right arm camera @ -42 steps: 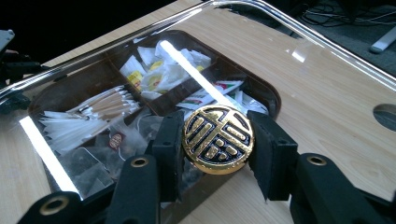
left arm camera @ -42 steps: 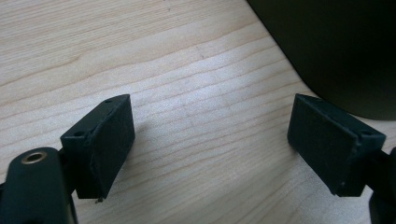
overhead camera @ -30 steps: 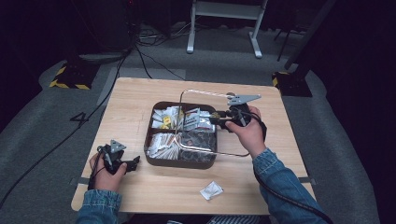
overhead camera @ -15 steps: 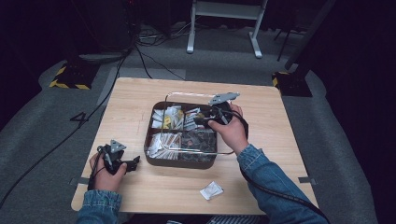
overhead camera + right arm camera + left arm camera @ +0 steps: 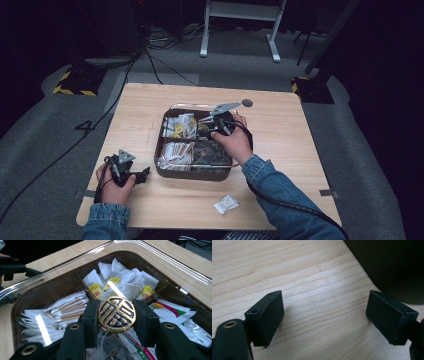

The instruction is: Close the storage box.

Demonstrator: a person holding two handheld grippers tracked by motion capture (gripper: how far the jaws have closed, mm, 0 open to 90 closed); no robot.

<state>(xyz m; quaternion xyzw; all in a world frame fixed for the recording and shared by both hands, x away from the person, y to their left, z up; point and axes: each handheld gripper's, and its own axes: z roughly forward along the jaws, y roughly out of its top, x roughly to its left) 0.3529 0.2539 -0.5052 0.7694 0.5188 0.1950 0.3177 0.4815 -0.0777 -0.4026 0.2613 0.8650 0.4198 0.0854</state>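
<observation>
Currently, your left gripper rests on the worktop just beside the brown box, its jaws wide apart with nothing between them. It steadies nothing, so the box could slide if the lid catches its edge.

Over the box, your right gripper has its jaws clamped on the gold knob of the clear lid, which hangs tilted above the compartments. The grip is on a round, smooth disc, so the lid may swivel or slip out and drop. Its rim looks out of line with the box wall, so if you lower it, one corner would likely land inside, on the tea bags. Anything standing proud would hold the lid off its seat.

Near your right sleeve, a loose sachet lies where your forearm could sweep it off.
</observation>
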